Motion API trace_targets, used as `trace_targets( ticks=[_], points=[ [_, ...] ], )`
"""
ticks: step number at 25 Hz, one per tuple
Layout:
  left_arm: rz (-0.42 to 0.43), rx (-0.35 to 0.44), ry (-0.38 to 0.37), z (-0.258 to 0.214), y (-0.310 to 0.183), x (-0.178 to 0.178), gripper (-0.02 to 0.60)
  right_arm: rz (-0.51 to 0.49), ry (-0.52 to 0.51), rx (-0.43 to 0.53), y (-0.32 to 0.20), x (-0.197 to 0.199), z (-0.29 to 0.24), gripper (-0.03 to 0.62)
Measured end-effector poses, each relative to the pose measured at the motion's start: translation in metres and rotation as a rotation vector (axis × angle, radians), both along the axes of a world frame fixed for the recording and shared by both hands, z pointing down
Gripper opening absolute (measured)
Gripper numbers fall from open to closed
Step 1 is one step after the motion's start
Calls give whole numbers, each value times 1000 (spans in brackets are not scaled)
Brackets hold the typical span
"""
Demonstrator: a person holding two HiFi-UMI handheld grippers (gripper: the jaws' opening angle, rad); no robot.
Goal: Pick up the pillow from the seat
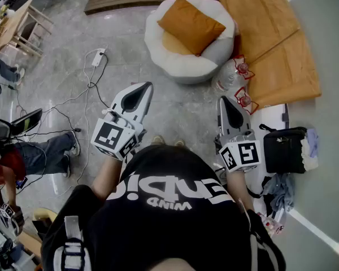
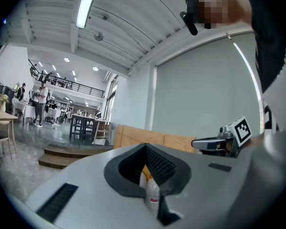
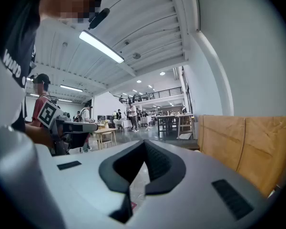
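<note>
An orange pillow lies tilted on a round white seat on the floor ahead of me in the head view. My left gripper is held up in front of my chest, shut and empty, pointing toward the seat and well short of it. My right gripper is beside it, also shut with nothing in it. In the left gripper view the closed jaws leave a notch through which a clear bottle and a sliver of orange show. The right gripper view looks across the hall over its closed jaws.
Large orange cushions lean at the right. Clear plastic bottles stand beside the seat. A black bag and clothes lie at my right. Cables and a power strip run over the floor at left, near seated people and wooden furniture.
</note>
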State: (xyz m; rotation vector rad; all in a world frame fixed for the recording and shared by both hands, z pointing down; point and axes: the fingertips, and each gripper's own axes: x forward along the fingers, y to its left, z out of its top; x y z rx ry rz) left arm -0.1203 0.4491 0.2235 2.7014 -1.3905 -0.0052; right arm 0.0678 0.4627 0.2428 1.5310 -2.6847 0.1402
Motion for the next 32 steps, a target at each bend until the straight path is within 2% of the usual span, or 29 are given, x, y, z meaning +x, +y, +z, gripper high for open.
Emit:
trace_targets(
  ticks=[9, 16, 19, 28, 32],
  points=[
    [5, 3, 1, 1, 0, -6, 8, -8, 2, -9, -1, -9, 4, 21],
    [13, -16, 2, 0, -1, -13, 8, -18, -47, -9, 0, -17, -2, 21],
    [13, -39, -2, -2, -1, -18, 8, -4, -45, -9, 0, -21, -2, 21],
    [65, -21, -3, 12, -6, -39, 8, 59, -20, -11, 2, -31, 6, 21],
    [72, -49, -3, 18, -13, -46, 8, 75, -18, -27, -2, -35, 9, 21]
  ],
)
